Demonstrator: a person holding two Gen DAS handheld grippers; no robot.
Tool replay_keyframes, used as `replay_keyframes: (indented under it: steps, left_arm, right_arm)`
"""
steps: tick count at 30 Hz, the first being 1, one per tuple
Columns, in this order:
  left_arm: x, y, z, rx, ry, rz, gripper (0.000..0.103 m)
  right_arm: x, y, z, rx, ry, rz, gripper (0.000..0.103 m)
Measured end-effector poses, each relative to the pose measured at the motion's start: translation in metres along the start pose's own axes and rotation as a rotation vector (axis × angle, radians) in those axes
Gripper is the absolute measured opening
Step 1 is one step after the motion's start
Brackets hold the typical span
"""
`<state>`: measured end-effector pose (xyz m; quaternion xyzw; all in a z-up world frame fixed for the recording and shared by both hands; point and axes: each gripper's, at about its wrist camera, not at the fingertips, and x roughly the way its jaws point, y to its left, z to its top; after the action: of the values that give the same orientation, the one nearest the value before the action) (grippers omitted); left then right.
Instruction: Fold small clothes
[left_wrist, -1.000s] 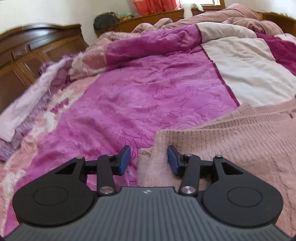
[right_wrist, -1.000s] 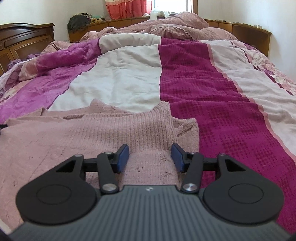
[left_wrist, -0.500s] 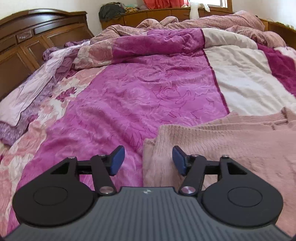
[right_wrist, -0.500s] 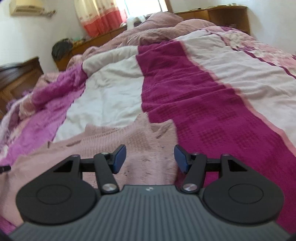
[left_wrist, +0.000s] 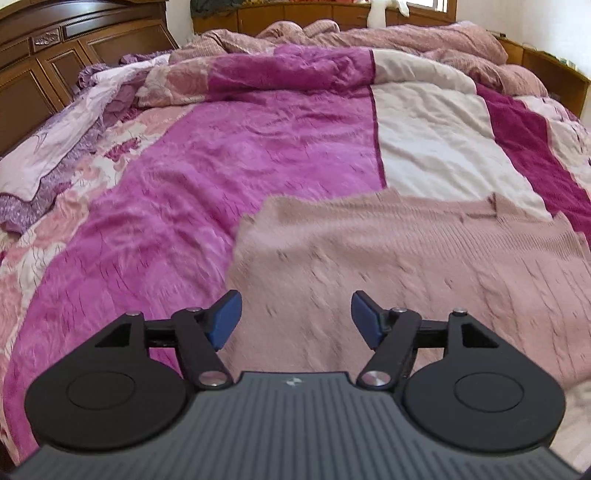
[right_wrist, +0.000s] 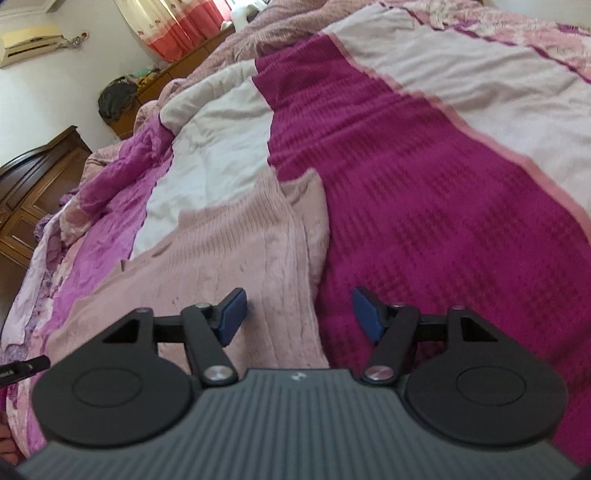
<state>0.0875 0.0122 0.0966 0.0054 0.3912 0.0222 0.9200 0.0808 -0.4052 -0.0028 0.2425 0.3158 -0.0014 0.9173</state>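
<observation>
Lying flat on bed (left_wrist: 258, 155), pink sweater (left_wrist: 406, 266), left tongs (left_wrist: 295, 319) and right tongs (right_wrist: 298, 315) just opening, jaws apart, gripping nothing

I see a bed spread with a magenta quilt (left_wrist: 229, 155) beside a cream panel (left_wrist: 439, 147) and a dark crimson woven blanket (right_wrist: 424, 192). A lilac pillow (left_wrist: 55, 140) lies at the left edge by the carved wooden headboard (left_wrist: 55, 44). Across the room are red curtains (right_wrist: 177, 26), a wall air conditioner (right_wrist: 29, 44) and a dark bundle (right_wrist: 116, 99) on a low wooden cabinet (right_wrist: 181, 68).
</observation>
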Motion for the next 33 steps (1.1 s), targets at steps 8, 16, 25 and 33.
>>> replay_keyframes:
  steps: [8, 16, 25, 33]
  left_arm:
    - [0.000, -0.012, -0.011, -0.018, 0.040, 0.006, 0.073]
    - [0.007, -0.009, -0.013, -0.038, 0.070, 0.002, 0.073]
    - [0.011, -0.010, -0.013, -0.034, 0.083, -0.002, 0.073]
    - [0.013, -0.011, -0.014, -0.032, 0.093, -0.002, 0.073]
  right_arm:
    - [0.014, -0.006, -0.007, 0.001, 0.013, 0.098, 0.068]
    - [0.016, -0.011, -0.003, 0.041, 0.036, 0.157, 0.067]
    - [0.022, -0.018, -0.012, 0.148, 0.030, 0.242, 0.050]
    - [0.020, -0.026, -0.013, 0.191, 0.032, 0.263, 0.036]
